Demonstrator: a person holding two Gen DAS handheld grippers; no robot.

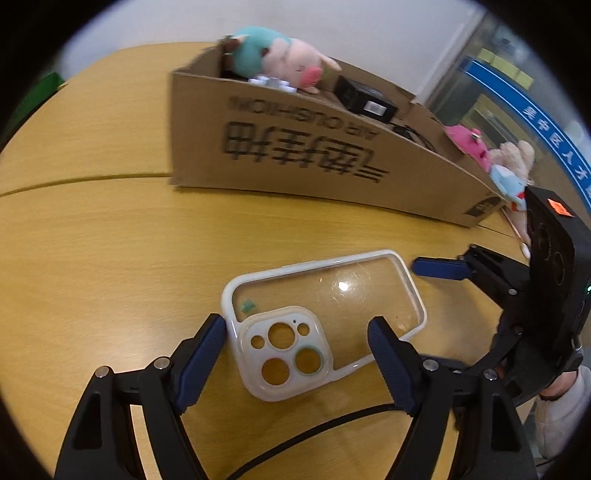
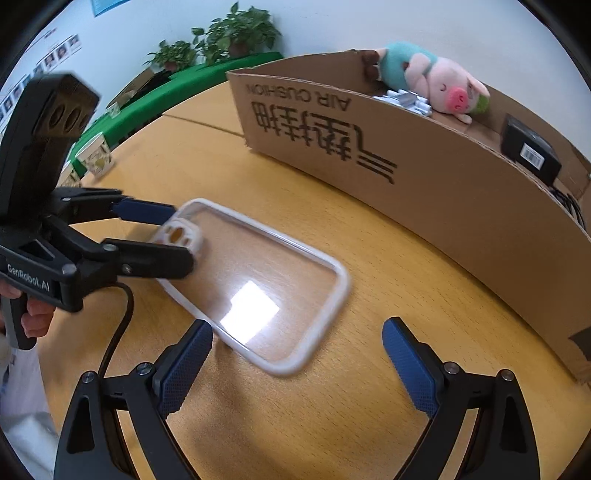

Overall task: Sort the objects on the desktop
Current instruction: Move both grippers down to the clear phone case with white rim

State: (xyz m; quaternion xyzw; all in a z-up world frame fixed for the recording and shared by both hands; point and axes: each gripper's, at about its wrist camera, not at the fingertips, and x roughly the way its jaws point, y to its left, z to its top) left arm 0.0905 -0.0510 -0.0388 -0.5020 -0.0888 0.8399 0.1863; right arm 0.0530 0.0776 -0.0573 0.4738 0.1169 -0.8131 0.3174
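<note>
A clear phone case (image 1: 332,295) with a white rim lies flat on the wooden table (image 1: 110,258). My left gripper (image 1: 297,328) is open and straddles its camera-cutout end, its pads close beside the rim. In the right wrist view the left gripper (image 2: 181,236) reaches in from the left over that same end of the case (image 2: 258,273). My right gripper (image 2: 297,326) is open around the opposite end of the case, its left pad near the rim. One of the right gripper's blue fingers (image 1: 439,267) shows beside the case's far corner.
A long cardboard box (image 2: 443,192) stands behind the case, holding a plush pig (image 2: 436,81), a black packet (image 2: 532,151) and small white items. More plush toys (image 1: 469,142) sit at its far end. Paper cups (image 2: 96,155) and potted plants (image 2: 236,33) line the back left. A black cable (image 2: 122,325) trails from the left gripper.
</note>
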